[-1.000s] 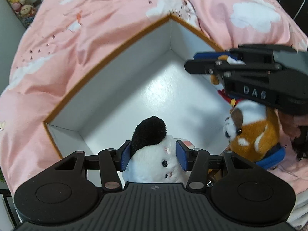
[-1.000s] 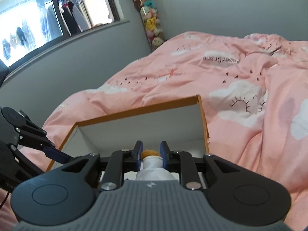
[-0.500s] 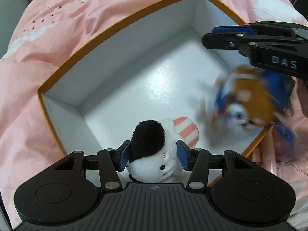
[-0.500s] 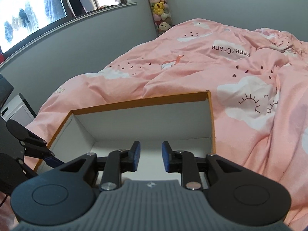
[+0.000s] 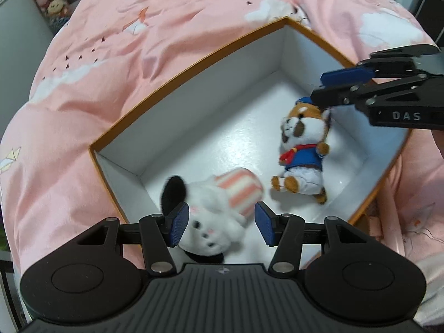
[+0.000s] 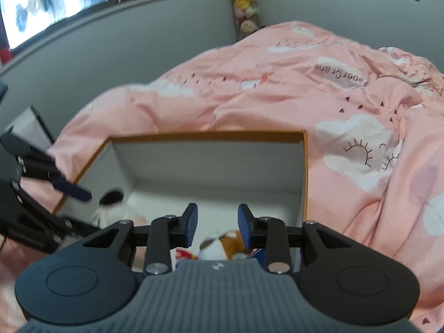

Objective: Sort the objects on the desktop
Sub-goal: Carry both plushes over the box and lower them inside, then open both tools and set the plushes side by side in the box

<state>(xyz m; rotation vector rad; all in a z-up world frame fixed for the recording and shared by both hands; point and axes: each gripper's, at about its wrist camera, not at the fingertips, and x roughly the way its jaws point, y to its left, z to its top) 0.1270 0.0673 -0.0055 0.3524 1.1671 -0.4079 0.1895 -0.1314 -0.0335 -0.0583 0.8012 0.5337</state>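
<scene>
An orange-rimmed white box (image 5: pixel 211 102) sits open on the bed. A brown and white plush in a blue outfit (image 5: pixel 302 144) lies on its back on the box floor. My right gripper (image 5: pixel 319 88) hovers just above its head, jaws opening and touching nothing. In the right wrist view that plush (image 6: pixel 222 242) shows below the spread pads of the right gripper (image 6: pixel 217 222). A white plush with a black ear and pink striped part (image 5: pixel 219 208) is blurred between the fingers of my left gripper (image 5: pixel 222 222). That gripper is open, with a gap at the right pad.
A crumpled pink duvet with cloud prints (image 5: pixel 111 55) surrounds the box on all sides. Grey walls, a window (image 6: pixel 55 2) and a hanging column of small plush toys (image 6: pixel 245 5) stand beyond the bed. A person's hand (image 5: pixel 438 144) holds the right gripper at the frame's edge.
The right gripper opened and the brown plush dropped from it onto the box floor. The left gripper's pads spread apart, and the white plush slid loose and tipped over between them.
</scene>
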